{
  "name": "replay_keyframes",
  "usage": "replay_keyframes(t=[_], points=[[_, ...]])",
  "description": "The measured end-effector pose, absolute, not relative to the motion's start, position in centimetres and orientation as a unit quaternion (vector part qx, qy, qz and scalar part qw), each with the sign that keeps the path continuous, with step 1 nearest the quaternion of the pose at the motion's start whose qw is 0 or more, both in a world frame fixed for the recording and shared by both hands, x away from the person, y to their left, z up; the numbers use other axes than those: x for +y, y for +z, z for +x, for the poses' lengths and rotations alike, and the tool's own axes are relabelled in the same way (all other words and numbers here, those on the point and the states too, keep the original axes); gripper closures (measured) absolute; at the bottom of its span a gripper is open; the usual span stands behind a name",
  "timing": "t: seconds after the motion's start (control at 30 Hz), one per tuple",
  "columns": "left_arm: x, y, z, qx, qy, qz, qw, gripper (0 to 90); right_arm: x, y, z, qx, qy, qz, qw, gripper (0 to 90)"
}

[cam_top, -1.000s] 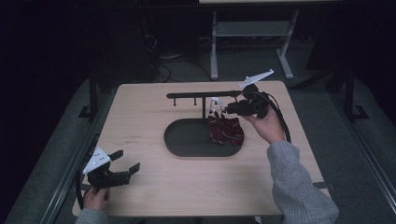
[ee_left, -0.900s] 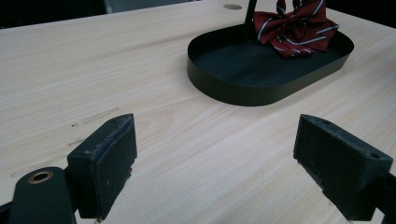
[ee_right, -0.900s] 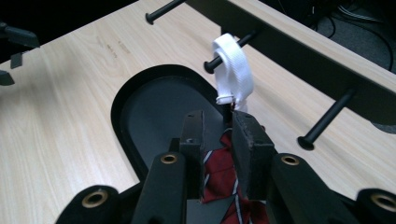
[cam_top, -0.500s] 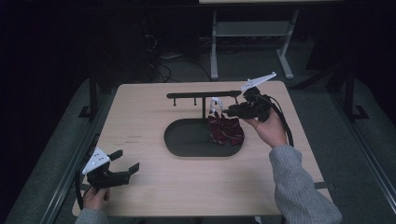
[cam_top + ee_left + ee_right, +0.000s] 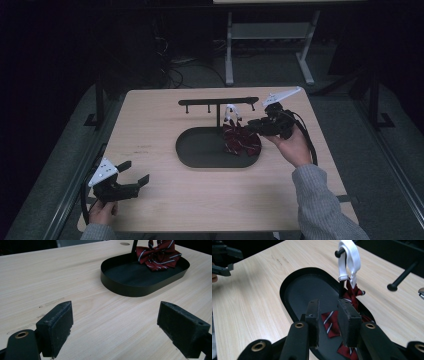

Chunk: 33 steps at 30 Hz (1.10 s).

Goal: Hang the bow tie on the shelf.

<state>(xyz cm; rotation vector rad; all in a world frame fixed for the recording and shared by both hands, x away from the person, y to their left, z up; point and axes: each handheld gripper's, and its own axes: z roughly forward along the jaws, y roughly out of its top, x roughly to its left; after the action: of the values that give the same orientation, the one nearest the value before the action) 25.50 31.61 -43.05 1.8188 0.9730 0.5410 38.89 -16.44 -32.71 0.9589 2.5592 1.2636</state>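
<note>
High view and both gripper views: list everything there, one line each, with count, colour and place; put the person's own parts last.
Table: one, light wood, centre of the room.
Tray: one, black oval, mid-table.
Rack: one, black, crossbar with pegs on a post that rises from the tray.
Bow tie: one, dark red with pale stripes, at the tray's right end.
Strap: one, white loop, over a rack peg, joined to the bow tie.
Left gripper: black, open, near left corner.
Right gripper: black, jaws just been opening, nothing clamped, beside the bow tie.
</note>
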Motion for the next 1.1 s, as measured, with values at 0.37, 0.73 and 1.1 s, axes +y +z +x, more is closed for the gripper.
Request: replay_keyframes(t=[0.37, 0.73, 1.1], points=[[31.7, -43.0, 25.5, 0.401, 0.222, 0.746, 0.483, 12.8, -17.0, -33.7, 38.2, 0.847, 0.420, 0.321, 0.055, 68.2], [31.7, -43.0, 25.5, 0.401, 0.223, 0.746, 0.483, 12.8, -18.1, -34.0, 37.2, 0.845, 0.424, 0.319, 0.061, 66.7], [31.6, -43.1, 25.5, 0.401, 0.222, 0.746, 0.483, 12.8, -19.4, -35.5, 36.5, 0.837, 0.430, 0.337, 0.048, 65.5]])
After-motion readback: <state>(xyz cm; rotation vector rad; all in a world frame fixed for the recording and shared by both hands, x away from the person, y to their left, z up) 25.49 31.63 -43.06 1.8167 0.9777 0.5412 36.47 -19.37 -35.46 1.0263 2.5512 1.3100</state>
